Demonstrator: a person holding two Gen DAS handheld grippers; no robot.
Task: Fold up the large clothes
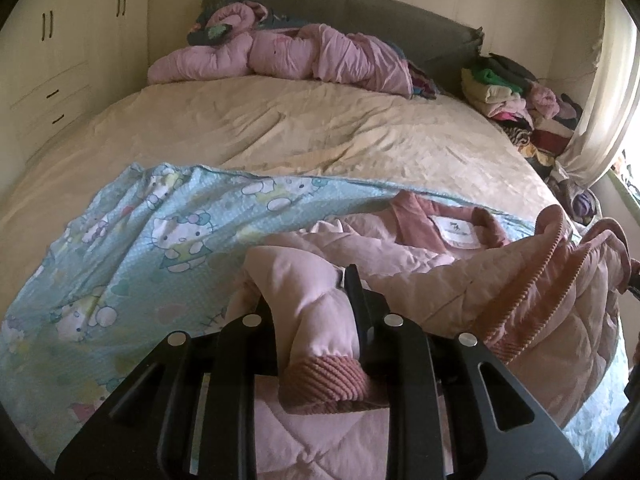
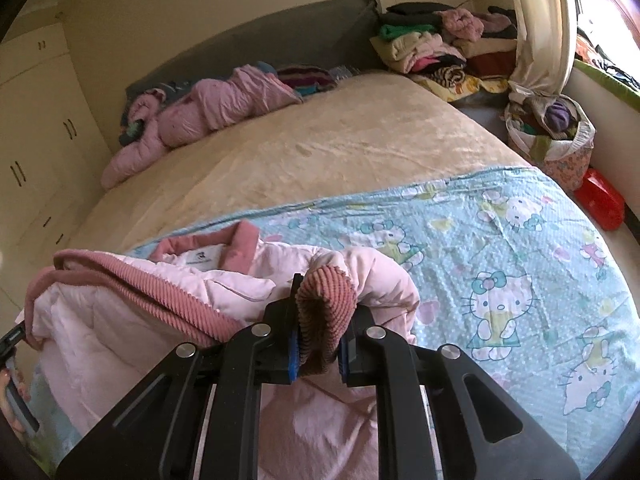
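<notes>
Pink quilted jacket (image 1: 420, 276) with corduroy trim lies crumpled on your Hello Kitty sheet (image 1: 140, 240); your left gripper (image 1: 320, 320) and right gripper (image 2: 320, 320) each clamp one of two sleeve cuffs.

Bed (image 1: 280, 128) with beige cover; blue cat-print sheet (image 2: 500, 248) over near end. Crumpled pink quilt (image 1: 280, 54) against grey headboard (image 1: 360, 8). Clothes pile (image 2: 440, 44) beside bed, by curtain (image 2: 540, 24). Cream wardrobe (image 1: 60, 60) along wall. Red box (image 2: 600, 200) on floor.

Beige-covered bed (image 1: 280, 132) under cat-print sheet (image 1: 132, 240), pink jacket (image 1: 400, 256), rumpled quilt (image 1: 280, 56).
</notes>
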